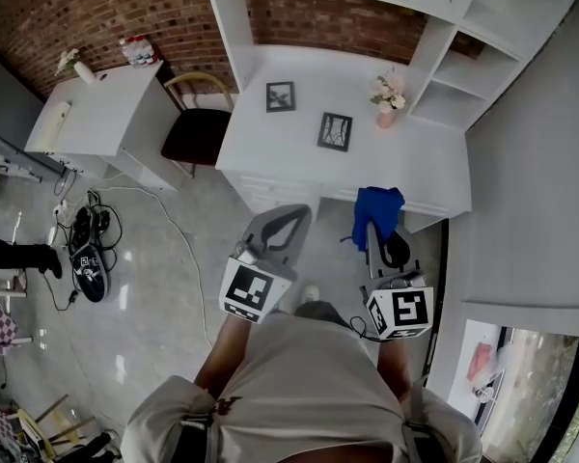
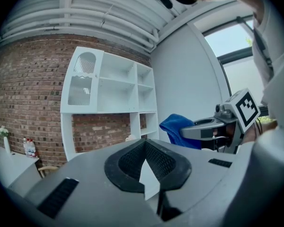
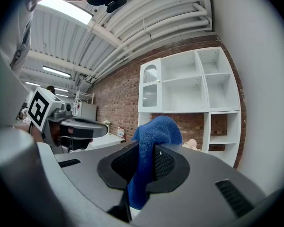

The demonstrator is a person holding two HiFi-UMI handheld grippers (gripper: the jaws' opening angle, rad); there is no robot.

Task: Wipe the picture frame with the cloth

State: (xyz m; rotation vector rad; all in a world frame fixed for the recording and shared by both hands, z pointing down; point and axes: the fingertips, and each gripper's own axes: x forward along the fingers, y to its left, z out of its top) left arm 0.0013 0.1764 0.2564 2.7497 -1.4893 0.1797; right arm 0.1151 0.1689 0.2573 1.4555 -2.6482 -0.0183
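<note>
Two dark picture frames stand on the white desk [image 1: 420,167], one at the back [image 1: 280,95] and one nearer the middle [image 1: 335,131]. Both grippers are held in front of the desk, short of its edge. My right gripper [image 1: 373,222] [image 3: 144,167] is shut on a blue cloth [image 1: 378,206] [image 3: 154,131], which bunches above the jaws and hangs below them. My left gripper [image 1: 294,212] [image 2: 146,167] is shut with nothing in it. In the left gripper view the blue cloth [image 2: 177,126] shows off to the right.
A pink vase of flowers [image 1: 388,99] stands at the desk's right back. White shelves [image 1: 463,27] rise over the desk against a brick wall. A chair [image 1: 198,128] and a second white table [image 1: 96,104] are at left. Cables [image 1: 87,244] lie on the floor.
</note>
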